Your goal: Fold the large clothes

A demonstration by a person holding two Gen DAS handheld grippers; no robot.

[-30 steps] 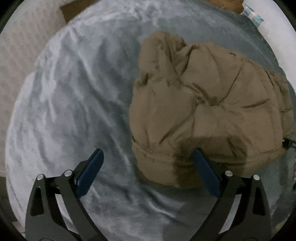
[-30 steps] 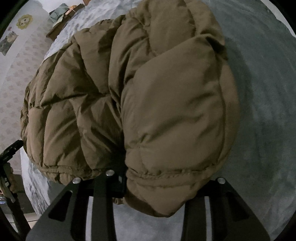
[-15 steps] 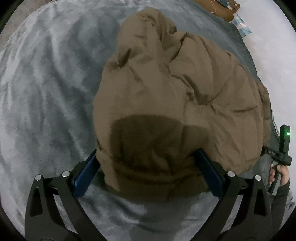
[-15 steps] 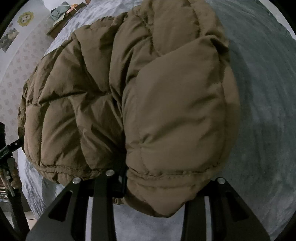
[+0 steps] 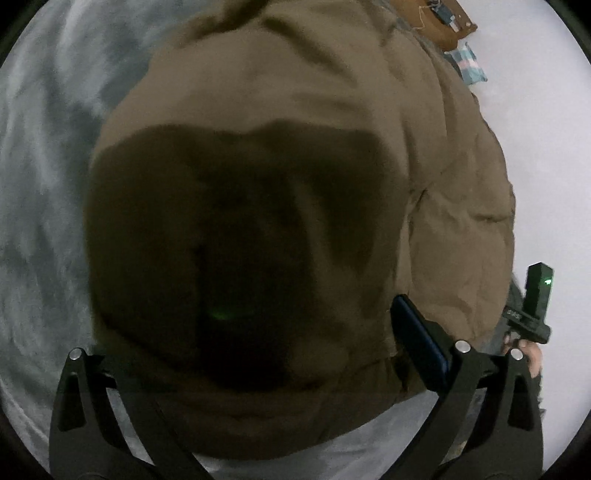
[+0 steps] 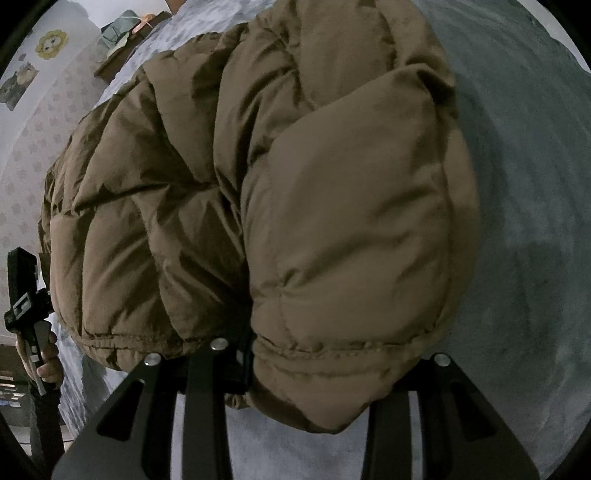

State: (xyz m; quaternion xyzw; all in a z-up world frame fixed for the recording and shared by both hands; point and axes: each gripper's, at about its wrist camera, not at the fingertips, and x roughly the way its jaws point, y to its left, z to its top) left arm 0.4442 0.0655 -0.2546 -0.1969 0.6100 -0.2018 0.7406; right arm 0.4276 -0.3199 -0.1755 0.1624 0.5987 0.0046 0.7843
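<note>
**Brown puffer jacket on grey bed cover, a hand-held gripper at each side**

Item 1. Left hand-held gripper: black frame, blue pads. Jaws spread wide over the near hem of the jacket; the right blue pad lies against the cloth, the left one is hidden under it. The pads do not pinch the cloth.

Item 2. Right hand-held gripper: black frame, fingers partly buried under the fabric. Jaws drawn part-way in and pinching a thick padded fold at the jacket's stitched hem, which bulges out between and over them.

Item 3. Puffer jacket: brown, quilted, bulky. Lies bunched on the bed, filling most of both views; a dark shadow covers its near part in the left wrist view.

Item 4. Bed cover: grey, plush, under and around the jacket.

Item 5. Person's hand: seen at the left edge of the right wrist view, gripping the handle of the other gripper, beside the jacket.

Item 6. Wall: pale, patterned, with a lion sticker high up.

Item 7. Wooden furniture: far, beyond the bed; detail too small to tell.
</note>
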